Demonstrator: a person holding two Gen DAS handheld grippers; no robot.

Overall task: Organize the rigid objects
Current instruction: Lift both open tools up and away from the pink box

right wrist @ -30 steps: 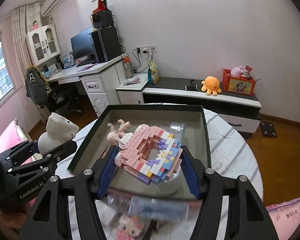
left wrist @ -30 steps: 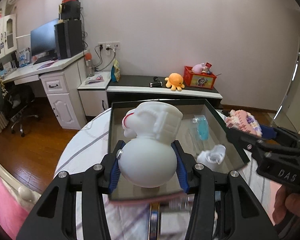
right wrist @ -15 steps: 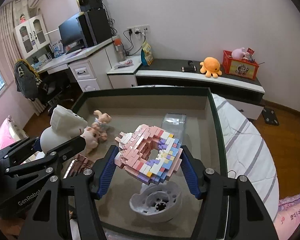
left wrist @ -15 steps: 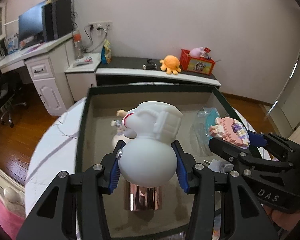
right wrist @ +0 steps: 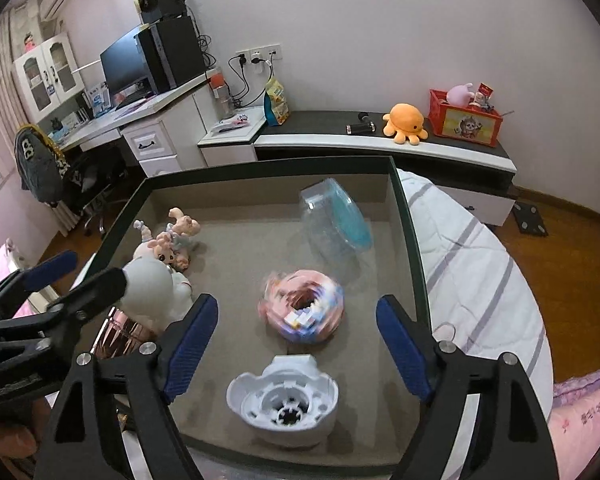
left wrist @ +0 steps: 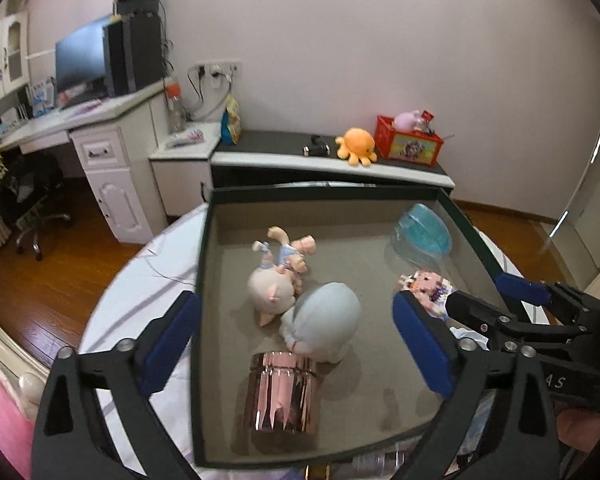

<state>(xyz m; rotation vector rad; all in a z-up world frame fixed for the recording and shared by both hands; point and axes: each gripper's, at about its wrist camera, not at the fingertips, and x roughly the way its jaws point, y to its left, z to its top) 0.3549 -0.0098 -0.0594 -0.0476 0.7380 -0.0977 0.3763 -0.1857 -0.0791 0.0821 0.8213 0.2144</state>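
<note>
Both toys had left my tongs since a second earlier: the white figurine (left wrist: 320, 322) and the pink brick ring (right wrist: 303, 307), each pinched above the tray then, lay on its floor, and both sets of jaws had just been opening.

Through the left wrist camera, my left tongs (left wrist: 296, 344) stood spread wide, nothing between the blue pads. The figurine lay on its side against a pink pig doll (left wrist: 274, 282), with a rose-gold cylinder (left wrist: 281, 396) just in front of it. A clear blue-tinted container (left wrist: 422, 236) leaned near the far right corner of the dark-rimmed tray (left wrist: 202, 280). My right tongs (left wrist: 466, 292) reached in from the right edge and hid most of the brick ring.

Through the right wrist camera, my right tongs (right wrist: 297, 344) were spread too, pads clear of the blurred ring lying between and beyond them. A white ribbed shell (right wrist: 282, 398) sat nearest the lens. My left tongs (right wrist: 74, 268) crossed the lower left, covering part of the figurine and the cylinder. An orange octopus plush (right wrist: 405, 123) and a red box (right wrist: 465, 122) sat on the cabinet behind.
</note>
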